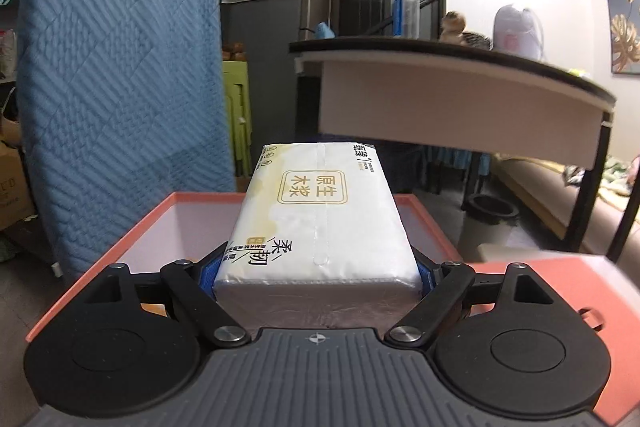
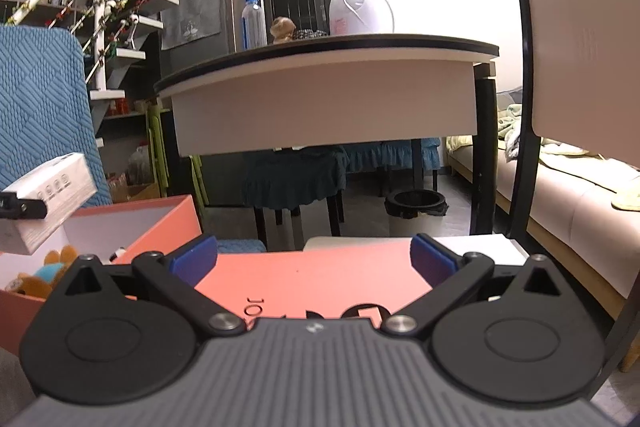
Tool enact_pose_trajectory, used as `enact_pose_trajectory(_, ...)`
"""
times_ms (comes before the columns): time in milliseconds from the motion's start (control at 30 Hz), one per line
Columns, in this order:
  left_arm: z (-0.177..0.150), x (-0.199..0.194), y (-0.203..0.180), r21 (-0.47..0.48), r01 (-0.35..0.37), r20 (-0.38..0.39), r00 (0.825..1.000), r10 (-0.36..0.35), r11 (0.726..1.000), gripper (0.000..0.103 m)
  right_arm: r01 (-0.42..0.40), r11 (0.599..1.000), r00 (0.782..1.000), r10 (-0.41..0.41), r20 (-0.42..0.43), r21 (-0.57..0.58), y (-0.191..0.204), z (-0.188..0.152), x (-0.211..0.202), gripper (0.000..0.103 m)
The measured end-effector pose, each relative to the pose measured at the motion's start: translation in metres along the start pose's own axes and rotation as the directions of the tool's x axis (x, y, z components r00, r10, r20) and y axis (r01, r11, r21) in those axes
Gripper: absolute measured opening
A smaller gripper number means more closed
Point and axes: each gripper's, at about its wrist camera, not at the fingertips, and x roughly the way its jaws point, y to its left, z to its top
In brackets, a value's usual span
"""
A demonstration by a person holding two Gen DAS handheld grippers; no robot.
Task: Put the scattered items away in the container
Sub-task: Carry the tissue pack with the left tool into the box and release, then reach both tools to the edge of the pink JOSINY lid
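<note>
Left gripper (image 1: 318,269) is holding a tissue pack (image 1: 320,223) above the coral box (image 1: 132,227); right gripper (image 2: 314,259) is standing open and empty.

The blue pads of the left gripper are pressing both sides of the white tissue pack near its closer end, and the pack is pointing forward over the open coral box, not touching its floor as far as the views are showing. In the right wrist view the same pack (image 2: 52,195) is appearing at the left, above the box (image 2: 160,223), where soft toys (image 2: 44,275) are lying inside. The right gripper's fingers are spreading wide over the coral lid (image 2: 312,279), which is lying flat just beside the box. Behind, a dark-topped table (image 2: 328,87) is standing.
</note>
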Motion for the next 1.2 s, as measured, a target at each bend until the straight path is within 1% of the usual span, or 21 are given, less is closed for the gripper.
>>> enact_pose_trajectory(67, -0.007, 0.007, 0.002, 0.017, -0.001, -0.017, 1.0, 0.002, 1.0, 0.087, 0.008, 1.0, 1.0, -0.008, -0.01, -0.015, 0.0, -0.003, 0.002, 0.103)
enact_pose_trajectory(167, -0.018, 0.016, 0.004, 0.04, 0.005, -0.062, 0.998, -0.003, 0.999, 0.087, 0.016, 0.999, 1.0, -0.017, -0.018, -0.039, 0.001, -0.007, 0.005, 0.103)
enact_pose_trajectory(300, -0.027, 0.022, 0.008, 0.048, 0.015, -0.094, 0.996, -0.011, 0.999, 0.088, 0.017, 0.999, 0.999, -0.019, -0.034, -0.039, 0.001, -0.01, 0.01, 0.103)
enact_pose_trajectory(367, -0.027, 0.021, 0.012, 0.038, 0.009, -0.063, 0.998, -0.007, 0.999, 0.089, 0.014, 0.999, 0.999, -0.016, -0.039, -0.044, 0.002, -0.011, 0.012, 0.103)
enact_pose_trajectory(467, -0.022, 0.013, 0.015, 0.029, -0.004, 0.013, 1.0, 0.004, 1.0, 0.095, 0.009, 0.999, 0.999, -0.011, -0.04, -0.05, 0.004, -0.012, 0.013, 0.103)
enact_pose_trajectory(500, -0.021, 0.011, 0.016, 0.023, 0.0, 0.018, 1.0, 0.0, 1.0, 0.096, 0.008, 0.999, 0.999, -0.01, -0.039, -0.05, 0.005, -0.012, 0.012, 0.103)
enact_pose_trajectory(733, -0.022, -0.004, 0.008, 0.022, 0.039, -0.02, 0.999, -0.039, 0.999, 0.097, 0.003, 0.999, 1.0, -0.004, -0.027, -0.053, 0.003, -0.01, 0.005, 0.103)
enact_pose_trajectory(867, -0.024, -0.013, 0.001, 0.033, 0.057, -0.014, 0.998, -0.056, 0.998, 0.098, 0.006, 0.999, 1.0, -0.007, -0.018, -0.044, -0.002, -0.008, -0.002, 0.103)
enact_pose_trajectory(1033, -0.021, -0.019, -0.002, 0.024, 0.061, 0.02, 0.998, -0.062, 0.998, 0.102, 0.002, 0.999, 1.0, -0.002, -0.011, -0.042, -0.005, -0.007, -0.01, 0.103)
enact_pose_trajectory(1200, -0.024, -0.027, -0.004, -0.011, 0.089, -0.012, 0.996, -0.089, 0.996, 0.103, -0.011, 0.999, 1.0, 0.011, -0.007, -0.039, -0.008, -0.007, -0.018, 0.103)
